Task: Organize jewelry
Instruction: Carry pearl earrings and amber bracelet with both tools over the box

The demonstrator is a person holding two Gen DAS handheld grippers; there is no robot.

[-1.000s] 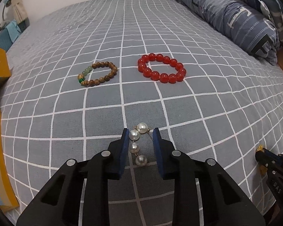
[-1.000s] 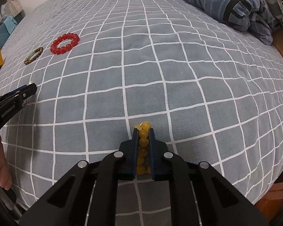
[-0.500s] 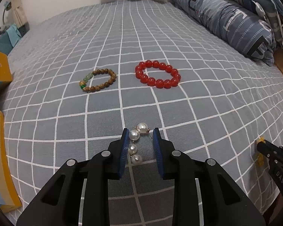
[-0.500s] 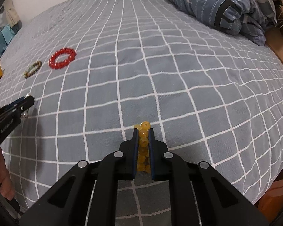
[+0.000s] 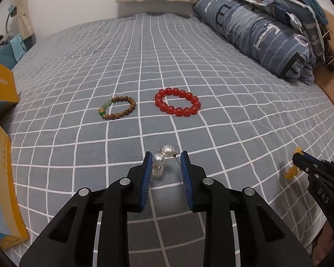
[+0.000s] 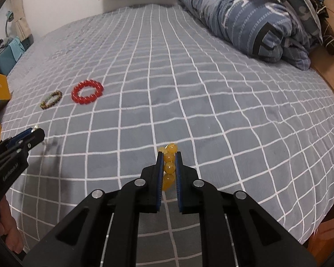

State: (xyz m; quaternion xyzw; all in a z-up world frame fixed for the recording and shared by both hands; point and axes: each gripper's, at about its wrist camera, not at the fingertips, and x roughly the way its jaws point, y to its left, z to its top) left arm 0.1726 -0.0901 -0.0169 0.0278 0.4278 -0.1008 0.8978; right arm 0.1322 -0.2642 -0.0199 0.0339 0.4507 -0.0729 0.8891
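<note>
A red bead bracelet [image 5: 177, 105] and a brown wooden bead bracelet [image 5: 117, 107] with green beads lie side by side on the grey checked bed; both also show in the right wrist view, the red bracelet [image 6: 87, 91] beside the brown bracelet [image 6: 51, 99]. My left gripper [image 5: 165, 158] is shut on a white pearl bracelet [image 5: 160, 160], which is stretched between its fingers and lifted above the sheet. My right gripper [image 6: 169, 155] is shut on a yellow bead bracelet [image 6: 168, 166], also raised; it appears at the right edge of the left wrist view [image 5: 300, 155].
A folded blue striped quilt [image 5: 258, 33] lies along the bed's right side. Yellow boxes [image 5: 2, 84] stand at the left edge. A wooden bed frame [image 6: 329, 80] runs down the right. The bed's near edge lies just below both grippers.
Both grippers have risen and tilted up with their bracelets, showing more of the far bed and curtain. The pearl bracelet hangs higher, fewer pearls visible between the left fingers.
</note>
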